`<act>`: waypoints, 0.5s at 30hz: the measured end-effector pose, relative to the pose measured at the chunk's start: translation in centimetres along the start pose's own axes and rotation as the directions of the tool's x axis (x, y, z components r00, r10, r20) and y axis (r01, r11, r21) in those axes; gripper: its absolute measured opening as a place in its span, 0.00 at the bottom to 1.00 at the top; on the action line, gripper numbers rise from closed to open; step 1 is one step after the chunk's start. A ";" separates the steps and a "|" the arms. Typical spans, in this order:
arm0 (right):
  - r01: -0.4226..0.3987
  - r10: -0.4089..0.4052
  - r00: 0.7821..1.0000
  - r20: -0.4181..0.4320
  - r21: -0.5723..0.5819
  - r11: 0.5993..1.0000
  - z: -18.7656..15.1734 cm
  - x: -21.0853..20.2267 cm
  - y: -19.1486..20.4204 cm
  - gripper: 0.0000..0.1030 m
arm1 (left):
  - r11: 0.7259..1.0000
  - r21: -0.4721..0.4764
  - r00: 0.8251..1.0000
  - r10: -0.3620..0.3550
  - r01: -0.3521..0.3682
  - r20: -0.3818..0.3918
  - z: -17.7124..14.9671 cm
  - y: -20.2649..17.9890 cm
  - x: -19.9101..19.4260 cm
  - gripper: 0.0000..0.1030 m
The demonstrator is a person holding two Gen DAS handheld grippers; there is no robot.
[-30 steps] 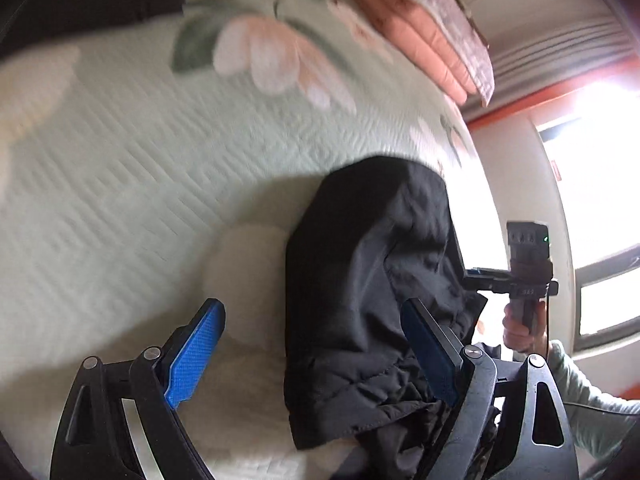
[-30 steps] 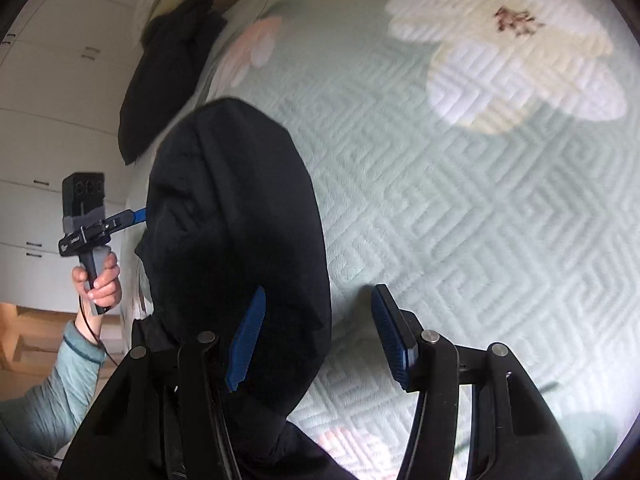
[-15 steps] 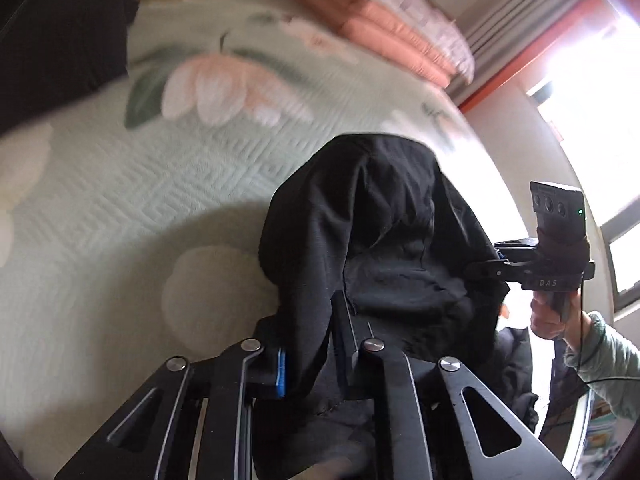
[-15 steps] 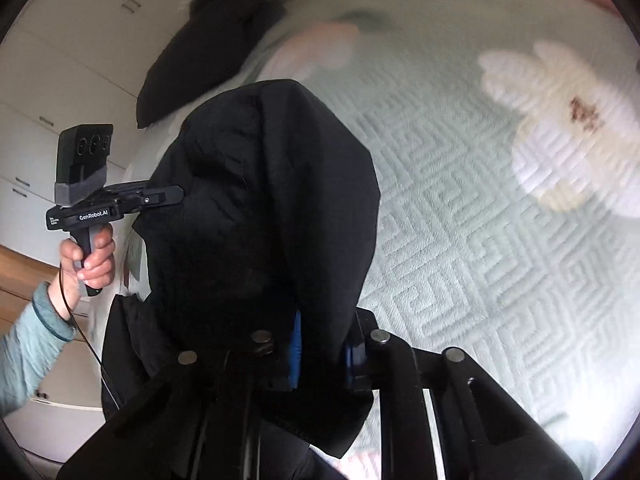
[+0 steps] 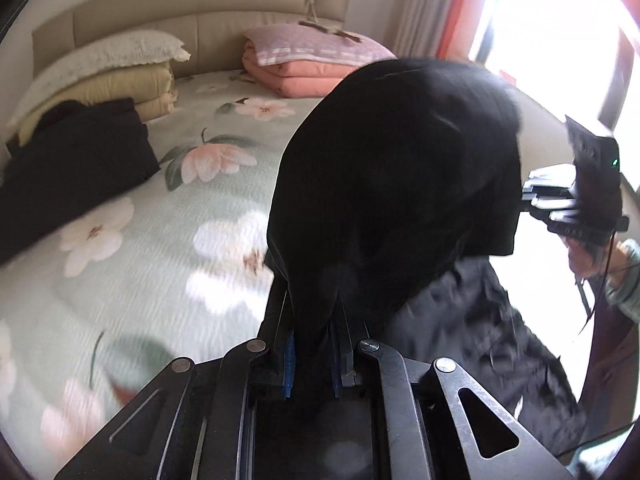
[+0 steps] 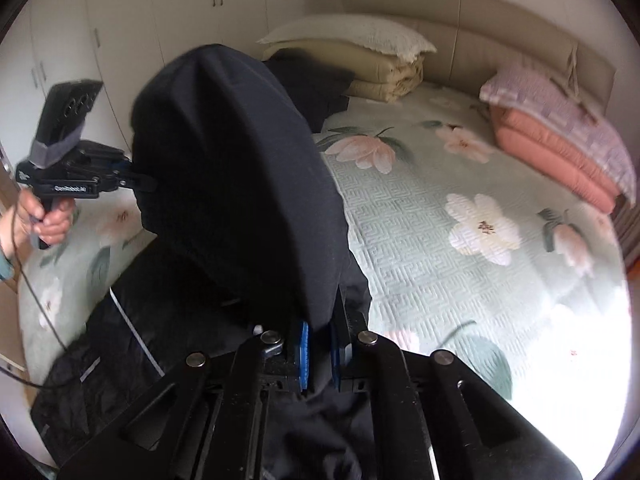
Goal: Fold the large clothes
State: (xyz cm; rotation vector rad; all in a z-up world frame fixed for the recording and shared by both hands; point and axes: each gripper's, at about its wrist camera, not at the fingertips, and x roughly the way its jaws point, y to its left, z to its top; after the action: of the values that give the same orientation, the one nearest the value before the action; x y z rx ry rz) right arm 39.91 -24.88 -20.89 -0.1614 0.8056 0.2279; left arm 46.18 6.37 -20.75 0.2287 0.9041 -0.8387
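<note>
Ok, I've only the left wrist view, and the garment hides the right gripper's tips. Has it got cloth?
Observer: Yes. The right gripper is shut on a fold of the garment; its jaws have just been closing, with cloth between them.
Operator: Any markings lower down?
Observer: A pale stripe runs along the slack lower part.
Operator: What's behind the left gripper?
Observer: White wardrobe doors.

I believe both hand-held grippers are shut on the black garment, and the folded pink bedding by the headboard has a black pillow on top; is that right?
Not quite: the pillow on the folded pink bedding is pale lilac, not black, as the right wrist view shows. The rest holds: the left hand-held gripper and right hand-held gripper are each shut on the black garment.
</note>
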 end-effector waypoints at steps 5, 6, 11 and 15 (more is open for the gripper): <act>0.108 -0.116 0.991 -0.067 -0.120 0.987 -4.6 -1.4 6.2 0.09 | 0.996 0.037 0.987 0.081 -0.076 -0.137 -7.5 -3.9 -0.4 0.17; 0.116 -0.130 0.987 -0.097 -0.138 0.984 -5.9 -1.1 6.8 0.09 | 0.996 0.029 0.981 0.084 -0.080 -0.172 -9.0 -4.2 0.2 0.17; 0.122 -0.157 0.914 -0.373 -0.117 0.986 -13.3 2.2 6.5 0.09 | 0.985 -0.118 0.936 0.079 -0.126 -0.342 -17.1 -2.0 2.7 0.16; 0.122 -0.102 0.890 -0.445 0.015 0.992 -14.4 0.6 4.7 0.13 | 0.971 -0.184 0.954 0.095 -0.152 -0.283 -15.8 -1.0 -0.3 0.16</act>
State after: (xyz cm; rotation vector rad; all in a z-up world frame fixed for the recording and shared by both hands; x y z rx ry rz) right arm 29.12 -23.57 -31.40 -0.2236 1.2523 0.0618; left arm 35.83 13.84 -30.09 0.2229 1.2144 -0.5999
